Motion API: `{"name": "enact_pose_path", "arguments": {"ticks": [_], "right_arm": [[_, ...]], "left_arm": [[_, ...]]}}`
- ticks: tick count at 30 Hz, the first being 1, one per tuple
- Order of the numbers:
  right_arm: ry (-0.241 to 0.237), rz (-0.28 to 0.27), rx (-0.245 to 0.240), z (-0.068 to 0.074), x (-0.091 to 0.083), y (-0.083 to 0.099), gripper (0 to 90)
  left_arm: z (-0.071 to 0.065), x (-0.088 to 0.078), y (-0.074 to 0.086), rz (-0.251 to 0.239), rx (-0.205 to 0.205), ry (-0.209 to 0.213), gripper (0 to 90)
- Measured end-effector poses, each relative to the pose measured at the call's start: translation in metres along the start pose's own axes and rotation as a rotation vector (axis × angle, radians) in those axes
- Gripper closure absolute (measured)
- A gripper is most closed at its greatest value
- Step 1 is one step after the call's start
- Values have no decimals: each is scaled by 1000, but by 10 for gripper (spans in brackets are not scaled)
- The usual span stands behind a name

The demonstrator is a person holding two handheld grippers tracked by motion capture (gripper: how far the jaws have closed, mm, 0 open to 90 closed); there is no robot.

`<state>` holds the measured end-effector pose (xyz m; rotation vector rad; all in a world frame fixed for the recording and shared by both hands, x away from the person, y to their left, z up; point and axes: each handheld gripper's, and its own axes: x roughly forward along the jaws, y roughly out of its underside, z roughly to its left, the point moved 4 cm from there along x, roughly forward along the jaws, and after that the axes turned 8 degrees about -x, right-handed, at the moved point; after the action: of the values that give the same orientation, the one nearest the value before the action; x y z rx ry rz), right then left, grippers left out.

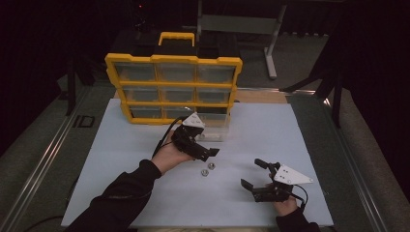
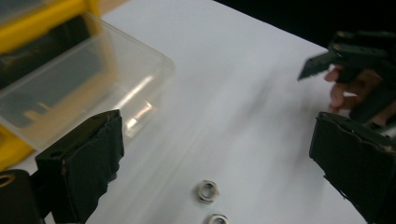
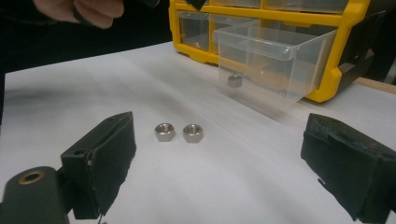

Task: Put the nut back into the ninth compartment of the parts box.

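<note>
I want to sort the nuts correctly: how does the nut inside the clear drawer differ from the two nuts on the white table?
The nut in the drawer lies alone inside the pulled-out clear drawer; the two table nuts lie side by side on the white table. All look like similar metal hex nuts.

Dark room, grey floor (image 1: 38, 145), metal table legs (image 1: 273, 43) behind.

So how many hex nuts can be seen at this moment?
3. Two nuts lie side by side on the white mat, one left of the other in the right gripper view. A third nut sits inside the pulled-out clear drawer. Other drawers may hide more.
</note>
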<state>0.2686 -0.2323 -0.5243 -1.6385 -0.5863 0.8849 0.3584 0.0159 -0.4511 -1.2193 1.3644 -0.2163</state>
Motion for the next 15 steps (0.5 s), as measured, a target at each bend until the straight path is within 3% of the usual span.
{"name": "enact_pose_path", "arguments": {"ticks": [4,15], "right_arm": [[-2,1,1,0,0,0,103],[-3,-1,-1,0,0,0,103]], "left_arm": [[-6,8,11,35,32,23,32],[-5,33,39,91,57,40,97]]}}
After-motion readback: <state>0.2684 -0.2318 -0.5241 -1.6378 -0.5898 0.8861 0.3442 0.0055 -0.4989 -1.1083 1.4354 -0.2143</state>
